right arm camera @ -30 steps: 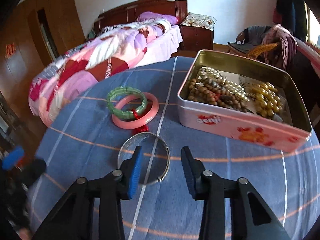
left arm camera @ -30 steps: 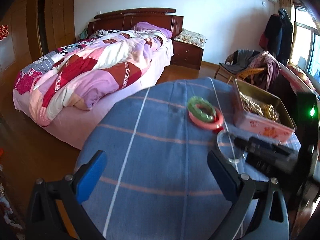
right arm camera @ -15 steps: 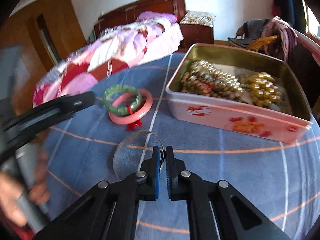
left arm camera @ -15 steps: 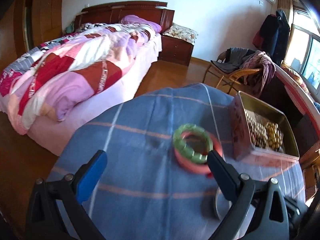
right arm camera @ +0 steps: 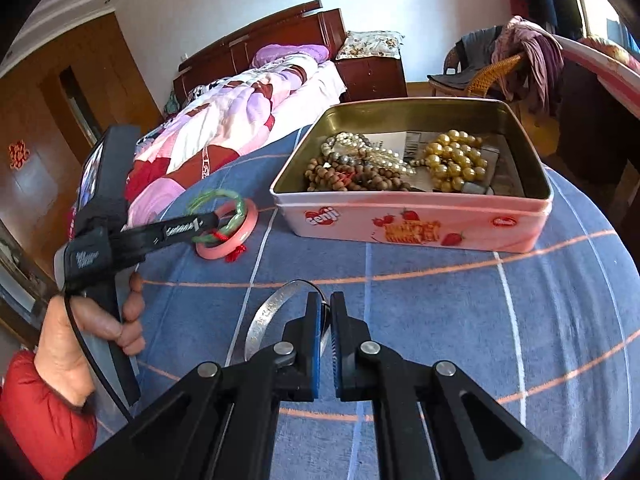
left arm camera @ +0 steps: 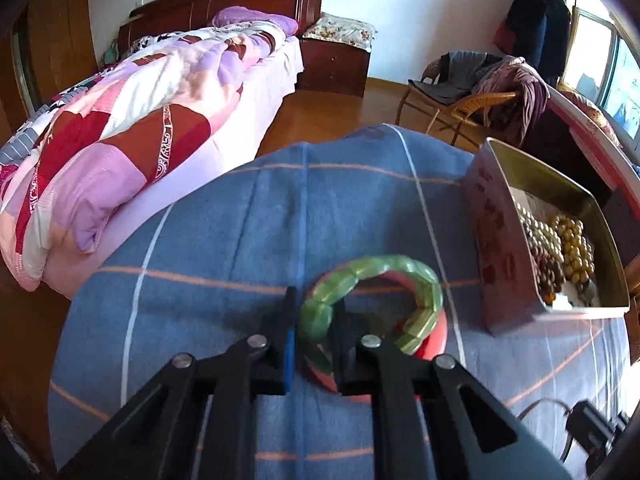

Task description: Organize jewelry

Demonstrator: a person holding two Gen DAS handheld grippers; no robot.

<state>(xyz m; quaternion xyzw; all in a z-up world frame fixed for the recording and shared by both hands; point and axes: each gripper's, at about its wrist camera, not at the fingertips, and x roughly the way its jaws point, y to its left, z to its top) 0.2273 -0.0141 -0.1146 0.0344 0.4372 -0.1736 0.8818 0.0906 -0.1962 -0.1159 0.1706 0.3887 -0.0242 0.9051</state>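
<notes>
Three pieces remain outside the tin. The green segmented bracelet (left arm camera: 416,280) lies partly on the pink bangle (right arm camera: 248,220), and we see the left gripper (left arm camera: 314,320) with its jaws, which have just been closing, pinching the near side of the green one; part of its arc looks lifted off the blue checked cloth, though we cannot tell whether it is fully clear. The pink bangle, with a red tassel at its edge, rests on the cloth beneath. The silver bangle (right arm camera: 264,316) is nipped edge-on between the right gripper's (right arm camera: 325,320) jaws, which are pressed nearly together on its thin band and tilt it up from the desk (right arm camera: 440,320).

The pink biscuit tin (right arm camera: 420,228) stands open, just beyond and to the right of the bracelets. It already holds brown wooden beads, a pale pearl strand and gold beads.

We judge the task partly done: the beaded strings are stored, two pieces are gripped but not yet carried over, and the pink bangle is untouched. A hand in a red sleeve (right arm camera: 80,340) holds the left tool.
</notes>
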